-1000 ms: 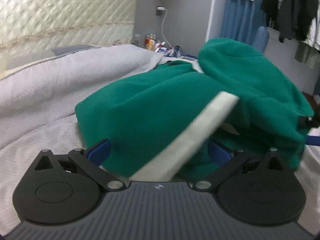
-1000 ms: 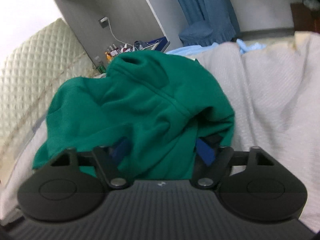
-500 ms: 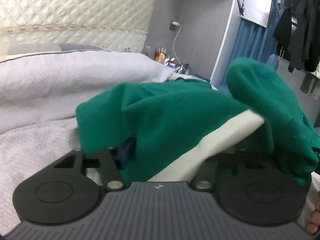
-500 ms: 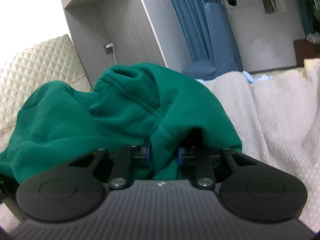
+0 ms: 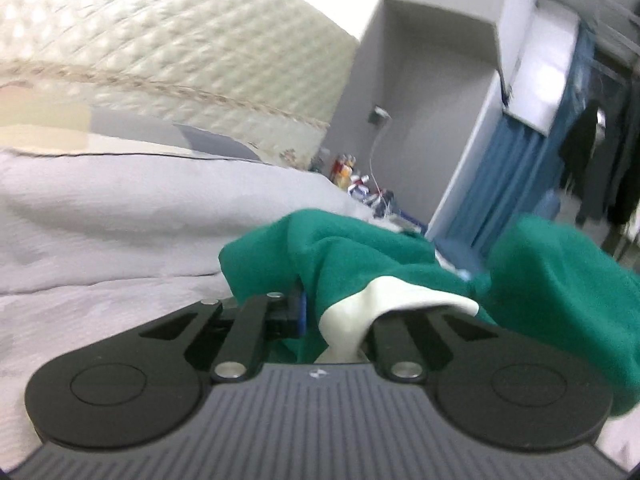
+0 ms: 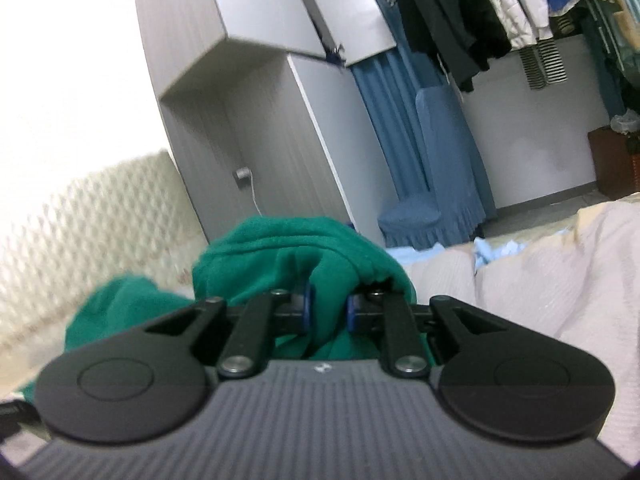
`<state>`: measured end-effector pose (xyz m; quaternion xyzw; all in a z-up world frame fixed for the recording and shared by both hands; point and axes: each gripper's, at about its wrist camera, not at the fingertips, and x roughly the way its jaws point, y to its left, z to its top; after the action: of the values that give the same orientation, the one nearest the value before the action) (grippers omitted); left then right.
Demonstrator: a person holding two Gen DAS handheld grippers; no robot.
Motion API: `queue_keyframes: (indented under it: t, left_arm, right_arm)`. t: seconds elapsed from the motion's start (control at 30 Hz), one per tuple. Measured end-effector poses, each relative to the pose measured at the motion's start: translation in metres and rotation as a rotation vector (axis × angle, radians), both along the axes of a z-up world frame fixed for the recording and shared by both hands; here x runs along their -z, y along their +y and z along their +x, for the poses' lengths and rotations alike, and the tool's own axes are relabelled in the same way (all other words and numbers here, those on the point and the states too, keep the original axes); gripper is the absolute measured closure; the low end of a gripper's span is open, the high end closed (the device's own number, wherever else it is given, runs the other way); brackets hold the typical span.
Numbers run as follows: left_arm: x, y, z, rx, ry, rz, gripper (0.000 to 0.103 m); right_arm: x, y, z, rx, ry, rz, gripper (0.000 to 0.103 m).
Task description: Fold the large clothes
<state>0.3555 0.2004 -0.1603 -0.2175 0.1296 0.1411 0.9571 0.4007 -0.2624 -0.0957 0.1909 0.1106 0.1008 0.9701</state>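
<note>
Left tool (image 5: 332,314): a dark grey ribbed body with fine lengthwise grooves and a tiny white logo at its front edge. Two matte black round discs flank it, each with a faint inset circle. Black link arms run forward, pinned with silver screws. Blue pads (image 5: 303,314) line the fingers. Right tool (image 6: 328,312): same build, same silver screws, same blue pads (image 6: 307,312).
</note>
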Motion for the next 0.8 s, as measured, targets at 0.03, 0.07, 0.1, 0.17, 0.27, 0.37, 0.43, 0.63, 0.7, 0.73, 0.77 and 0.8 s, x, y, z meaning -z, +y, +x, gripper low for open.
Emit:
queue_keyframes:
  t: [0.03,0.07,0.1,0.17,0.27,0.37,0.43,0.63,0.7,0.73,0.77,0.8]
  left_arm:
    - [-0.005,0.004,-0.011,-0.007,-0.015,-0.015,0.092]
    - [-0.011,0.006,-0.022,-0.016,-0.028,-0.016,0.092]
    - [-0.017,0.007,-0.033,-0.026,-0.041,-0.016,0.092]
    - [-0.029,0.011,-0.056,-0.044,-0.077,-0.032,0.092]
    - [-0.049,0.018,-0.092,-0.089,-0.132,-0.039,0.092]
    - [-0.063,0.029,-0.125,-0.132,-0.162,-0.043,0.092]
    - [-0.065,0.032,-0.140,-0.159,-0.150,-0.040,0.092]
    - [-0.048,0.041,-0.131,-0.213,-0.019,-0.079,0.092]
    - [-0.038,0.046,-0.122,-0.235,0.021,-0.102,0.092]
    - [-0.033,0.050,-0.115,-0.245,0.038,-0.114,0.092]
    - [-0.029,0.054,-0.109,-0.254,0.059,-0.127,0.092]
    - [-0.024,0.057,-0.103,-0.264,0.079,-0.137,0.092]
  right_arm:
    - [-0.008,-0.006,-0.009,-0.005,-0.006,0.015,0.084]
    - [-0.012,-0.010,-0.017,-0.009,-0.011,0.020,0.084]
    - [-0.018,-0.013,-0.025,-0.014,-0.020,0.026,0.084]
    - [-0.031,-0.021,-0.045,-0.037,-0.041,0.034,0.084]
    - [-0.050,-0.037,-0.067,-0.083,-0.021,0.060,0.084]
    - [-0.062,-0.054,-0.082,-0.112,0.038,0.094,0.084]
    - [-0.058,-0.063,-0.083,-0.146,0.115,0.110,0.083]
    - [-0.002,-0.079,-0.060,-0.157,0.508,0.063,0.081]
    - [0.025,-0.079,-0.048,-0.147,0.642,0.074,0.080]
    - [0.038,-0.082,-0.041,-0.137,0.694,0.099,0.079]
    - [0.045,-0.083,-0.037,-0.130,0.710,0.117,0.079]
    - [0.051,-0.084,-0.031,-0.124,0.720,0.120,0.079]
